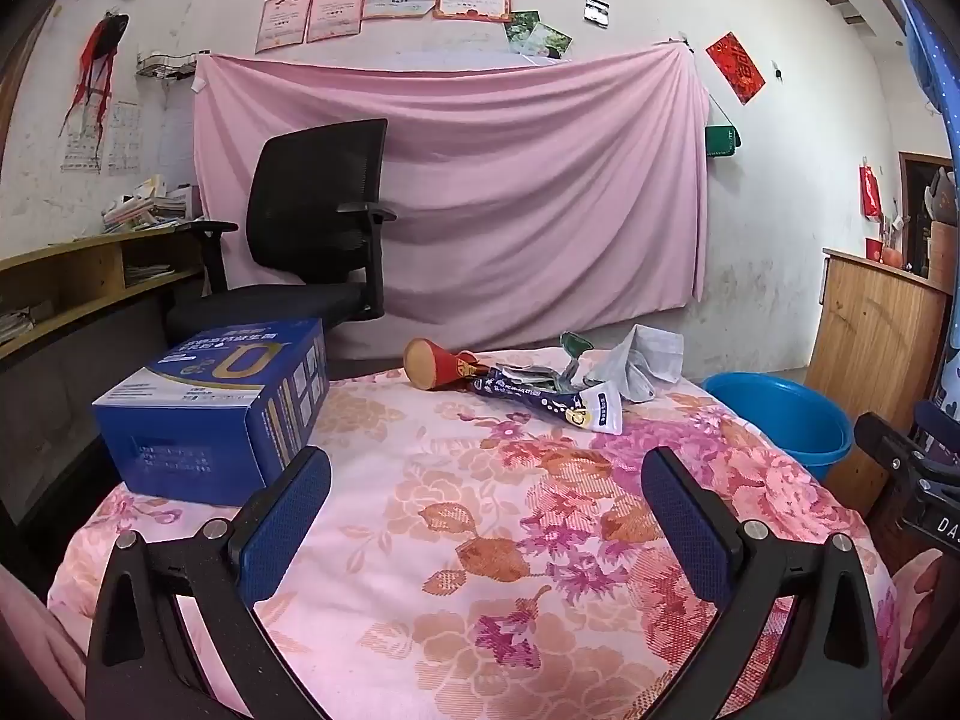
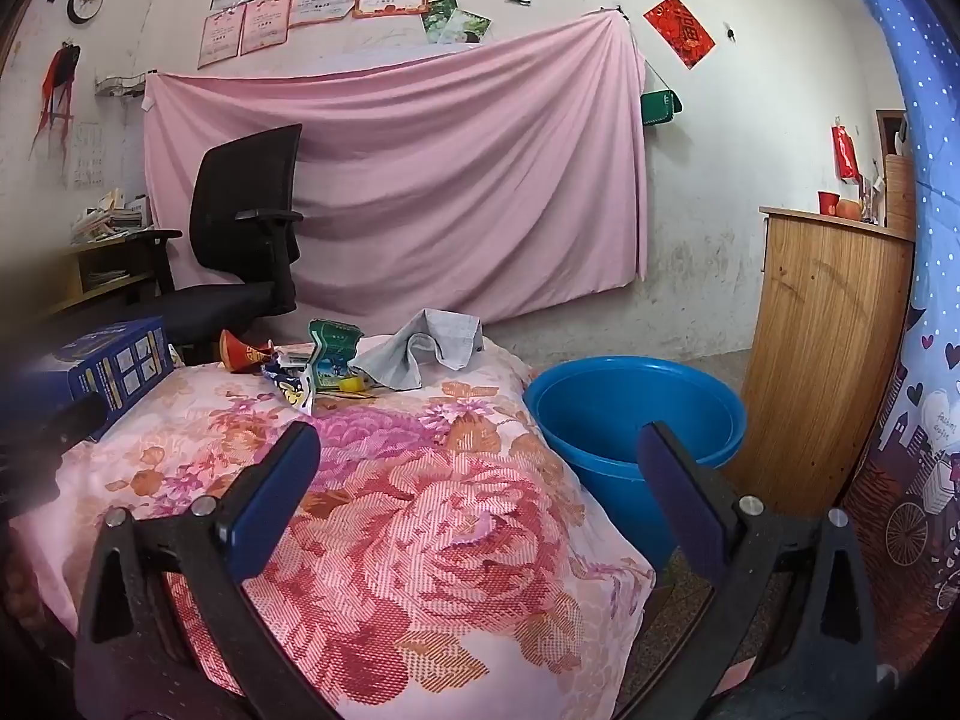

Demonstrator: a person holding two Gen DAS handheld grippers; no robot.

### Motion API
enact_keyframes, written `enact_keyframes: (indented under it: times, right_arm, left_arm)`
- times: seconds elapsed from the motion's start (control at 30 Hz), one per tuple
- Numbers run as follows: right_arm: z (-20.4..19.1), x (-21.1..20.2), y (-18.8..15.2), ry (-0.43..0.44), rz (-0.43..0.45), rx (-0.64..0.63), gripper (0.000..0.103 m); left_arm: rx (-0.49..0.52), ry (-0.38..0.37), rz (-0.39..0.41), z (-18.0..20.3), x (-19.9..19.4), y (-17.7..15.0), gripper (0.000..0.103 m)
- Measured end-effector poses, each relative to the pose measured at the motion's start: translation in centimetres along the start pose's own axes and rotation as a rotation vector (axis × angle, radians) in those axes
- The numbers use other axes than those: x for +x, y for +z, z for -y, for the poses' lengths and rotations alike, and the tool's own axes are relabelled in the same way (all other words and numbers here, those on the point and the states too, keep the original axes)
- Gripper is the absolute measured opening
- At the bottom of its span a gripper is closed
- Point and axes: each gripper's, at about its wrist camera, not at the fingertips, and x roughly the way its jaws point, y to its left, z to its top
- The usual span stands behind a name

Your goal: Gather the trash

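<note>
A heap of trash lies at the far end of the flowered tablecloth [image 1: 480,510]: a crushed red paper cup [image 1: 435,363], a dark blue wrapper [image 1: 543,401], a green packet [image 2: 333,348] and a crumpled grey paper [image 1: 645,360]. The same grey paper [image 2: 429,345] and red cup [image 2: 243,354] show in the right wrist view. A blue plastic basin [image 2: 630,414] stands on the floor just right of the table. My left gripper [image 1: 486,480] is open above the cloth, well short of the heap. My right gripper [image 2: 480,456] is open over the table's right edge, near the basin.
A blue cardboard box [image 1: 216,402] sits on the table's left side. Behind it stand a black office chair [image 1: 312,228] and a wooden desk [image 1: 90,276] with books. A wooden cabinet [image 2: 828,348] stands right of the basin, and a pink sheet [image 1: 456,192] hangs on the wall.
</note>
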Motion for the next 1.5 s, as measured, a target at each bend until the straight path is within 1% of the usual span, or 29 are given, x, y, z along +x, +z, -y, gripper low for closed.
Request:
enact_keyframes:
  times: [1.5]
  right_arm:
    - [0.11,0.05,0.0,0.0,0.0,0.006,0.103]
  left_arm:
    - [0.011,-0.001,0.009,0.21,-0.11,0.12,0.101]
